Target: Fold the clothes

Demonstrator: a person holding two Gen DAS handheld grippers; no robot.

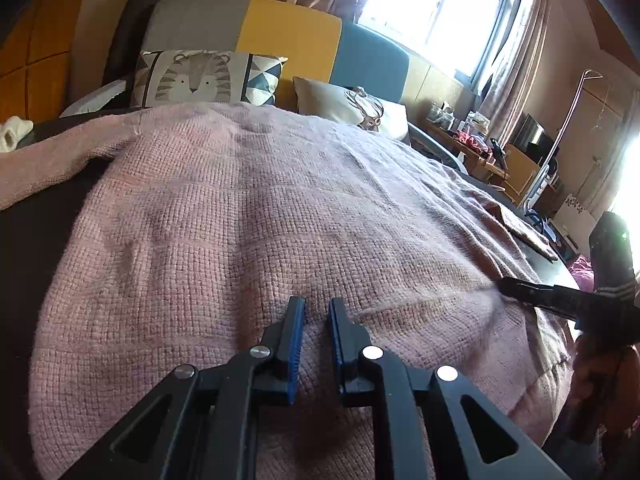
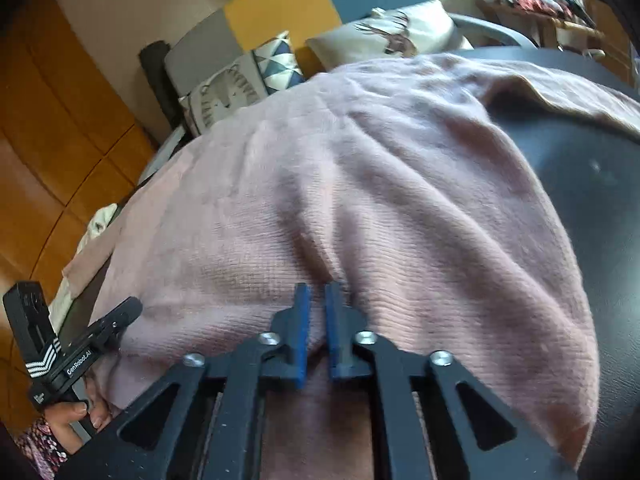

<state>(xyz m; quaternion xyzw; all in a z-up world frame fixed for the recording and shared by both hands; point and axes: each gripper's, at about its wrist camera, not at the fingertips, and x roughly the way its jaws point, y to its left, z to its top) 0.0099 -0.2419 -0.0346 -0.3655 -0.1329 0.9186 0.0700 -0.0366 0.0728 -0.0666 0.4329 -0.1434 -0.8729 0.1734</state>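
A pink knitted sweater (image 1: pixel 280 208) lies spread flat on a dark surface (image 1: pixel 24 260), one sleeve (image 1: pixel 48 160) stretched out to the left. My left gripper (image 1: pixel 316 304) sits at the near hem, its blue pads close together with a ridge of knit pinched between them. In the right wrist view the sweater (image 2: pixel 360 180) puckers into folds that run into my right gripper (image 2: pixel 318 290), whose pads are clamped on the fabric. Each gripper shows in the other's view: the right one (image 1: pixel 520 286) touching the hem at the right, the left one (image 2: pixel 128 308) at the sweater's left edge.
A tiger-print pillow (image 1: pixel 192 80) and a deer-print pillow (image 1: pixel 352 106) lean on a grey, yellow and blue backrest (image 1: pixel 288 40) beyond the sweater. A white cloth (image 1: pixel 12 132) lies far left. A cluttered desk (image 1: pixel 472 136) stands under the window; wooden cupboards (image 2: pixel 60 120) line the left.
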